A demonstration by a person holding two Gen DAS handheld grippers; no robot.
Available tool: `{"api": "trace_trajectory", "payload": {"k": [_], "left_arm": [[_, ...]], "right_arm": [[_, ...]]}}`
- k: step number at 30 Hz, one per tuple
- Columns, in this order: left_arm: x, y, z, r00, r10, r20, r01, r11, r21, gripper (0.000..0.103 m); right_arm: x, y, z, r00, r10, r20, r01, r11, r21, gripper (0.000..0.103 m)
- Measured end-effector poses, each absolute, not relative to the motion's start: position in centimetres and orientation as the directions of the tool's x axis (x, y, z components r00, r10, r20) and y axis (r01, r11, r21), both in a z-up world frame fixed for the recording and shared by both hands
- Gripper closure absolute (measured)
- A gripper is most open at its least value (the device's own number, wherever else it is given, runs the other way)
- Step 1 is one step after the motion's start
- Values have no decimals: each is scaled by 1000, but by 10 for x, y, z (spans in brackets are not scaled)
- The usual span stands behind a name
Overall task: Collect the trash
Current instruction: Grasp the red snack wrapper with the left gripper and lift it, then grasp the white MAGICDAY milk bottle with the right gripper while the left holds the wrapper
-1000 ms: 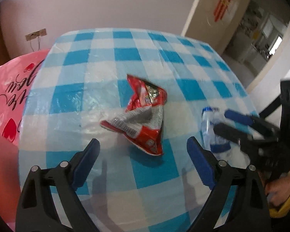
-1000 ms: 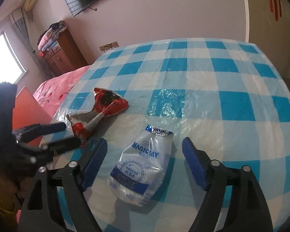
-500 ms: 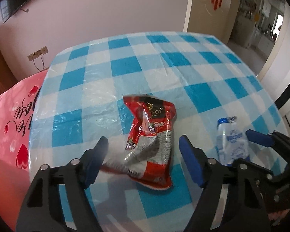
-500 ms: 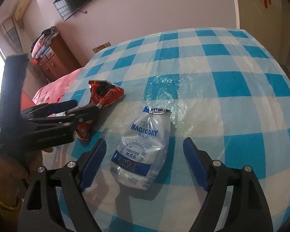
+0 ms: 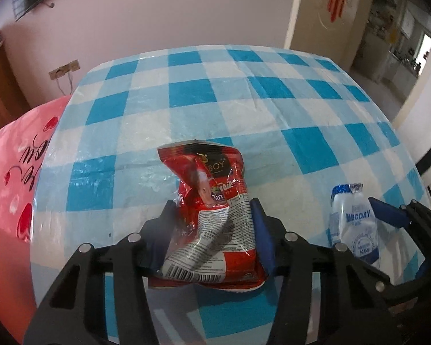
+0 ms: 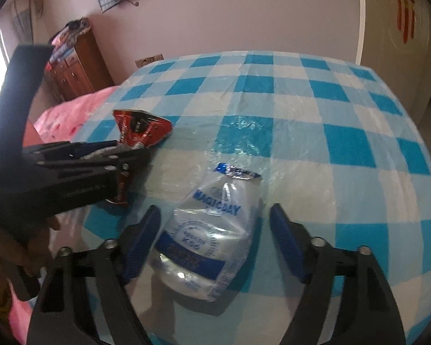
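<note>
- While a second ago the left gripper (image 5: pixel 212 230) stood wide open short of the red snack wrapper (image 5: pixel 212 215), it has since come forward over it and its jaws are closing, with the wrapper's lower half between them.
- Both blue pads (image 5: pixel 263 235) now press the crumpled foil from either side, so I judge the first piece of trash as good as caught, though the squeeze is not finished.
- That wrapper lies on the checked tablecloth (image 5: pixel 244 100), its printed top sticking out beyond the fingertips and its barcode end back toward the gripper's body.
- Over on the other side, the right gripper (image 6: pixel 214 238) has barely shifted; its jaws have begun closing too, yet they are still parted.
- Between them lies the clear plastic bag (image 6: pixel 212 230) with blue print, flat on the cloth, its sealed blue top pointing away past the fingertips.
- Its left pad sits just beside the bag's edge, perhaps touching; the right pad (image 6: pixel 284 244) stands apart from it, so nothing is held there yet.
- Both pieces look set to be lifted once the grips firm up.
</note>
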State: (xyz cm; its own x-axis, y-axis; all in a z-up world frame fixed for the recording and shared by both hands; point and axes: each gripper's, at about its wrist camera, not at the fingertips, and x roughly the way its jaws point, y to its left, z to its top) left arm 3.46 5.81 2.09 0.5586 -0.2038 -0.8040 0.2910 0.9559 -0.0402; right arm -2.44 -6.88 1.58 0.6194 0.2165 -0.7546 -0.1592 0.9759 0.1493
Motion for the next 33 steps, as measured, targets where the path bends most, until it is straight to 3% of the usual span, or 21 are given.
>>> {"api": "trace_trajectory", "payload": {"k": [2,25,26,27,28,33], "left_arm": [[32,59,22,568,-201,-798,274,961,-47,52],[-9,106,26,596,-313,-740,155,948,-276,56],[-12,108,28,598,-316,-737,155,947,-281,56],[-16,110,30,602,-318,-732,153,946,-286,56],[-20,112,32,606,-321,-728,152,945,-290,56],[-36,120,39,620,-330,-712,152,941,-303,56]], "right_arm": [[-25,-71,15,627,202,-753,-157,979,131,38],[-41,-90,17,633,264,-728,-216,963,162,49],[-42,-90,18,635,266,-725,-217,963,163,51],[-44,-91,20,646,262,-717,-215,964,159,66],[-45,-91,23,650,261,-714,-216,964,156,73],[-44,-95,25,634,262,-727,-201,964,172,71]]}}
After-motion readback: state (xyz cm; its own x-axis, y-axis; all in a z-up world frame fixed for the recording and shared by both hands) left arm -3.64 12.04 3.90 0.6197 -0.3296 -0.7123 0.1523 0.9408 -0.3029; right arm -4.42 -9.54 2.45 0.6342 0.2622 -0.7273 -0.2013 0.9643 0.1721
